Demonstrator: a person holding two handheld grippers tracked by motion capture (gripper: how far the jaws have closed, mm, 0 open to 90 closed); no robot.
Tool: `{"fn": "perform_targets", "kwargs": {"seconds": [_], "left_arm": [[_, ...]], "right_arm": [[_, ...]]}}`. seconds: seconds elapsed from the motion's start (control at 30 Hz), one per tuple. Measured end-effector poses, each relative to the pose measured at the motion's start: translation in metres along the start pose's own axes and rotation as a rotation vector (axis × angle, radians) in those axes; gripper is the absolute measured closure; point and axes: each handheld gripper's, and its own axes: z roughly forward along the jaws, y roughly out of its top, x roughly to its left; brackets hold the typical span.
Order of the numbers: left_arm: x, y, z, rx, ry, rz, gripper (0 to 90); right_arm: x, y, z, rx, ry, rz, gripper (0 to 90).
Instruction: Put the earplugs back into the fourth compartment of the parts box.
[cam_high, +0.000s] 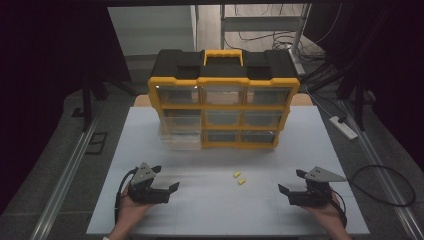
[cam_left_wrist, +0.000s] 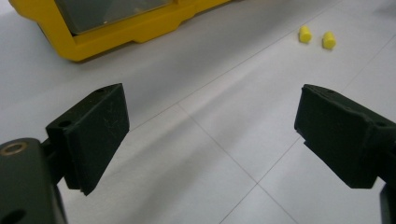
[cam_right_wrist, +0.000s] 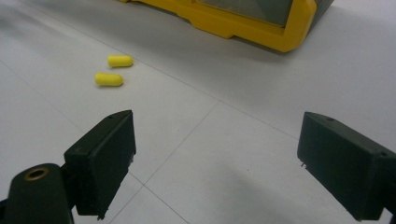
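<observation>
Nothing picked up yet, by the look of it: two small yellow foam earplugs lying side by side on the white tiled tabletop, between the grippers and in front of the yellow-and-black plastic drawer organiser. Left gripper spread wide, gripping nothing, resting low near the table's front edge; right gripper likewise spread and empty, well apart from the plugs. One clear drawer at the organiser's lower left pulled out, probably the destination. Count: two earplugs, two grippers, one organiser with nine drawers, one of them open. Still ahead, presumably: grasping both plugs, dropping them in, closing up.
</observation>
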Motion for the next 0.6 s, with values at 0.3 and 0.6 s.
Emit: {"fn": "perform_targets", "kwargs": {"seconds": [0.3, 0.6], "left_arm": [[-0.007, 0.011, 0.001, -0.016, -0.011, 0.016, 10.3], [-0.018, 0.025, 0.009, -0.014, -0.038, 0.046, 11.2]], "right_arm": [[0.0, 0.0, -0.001, -0.002, 0.002, -0.002, 12.3], [0.0, 0.0, -0.001, -0.002, 0.003, -0.004, 12.4]]}}
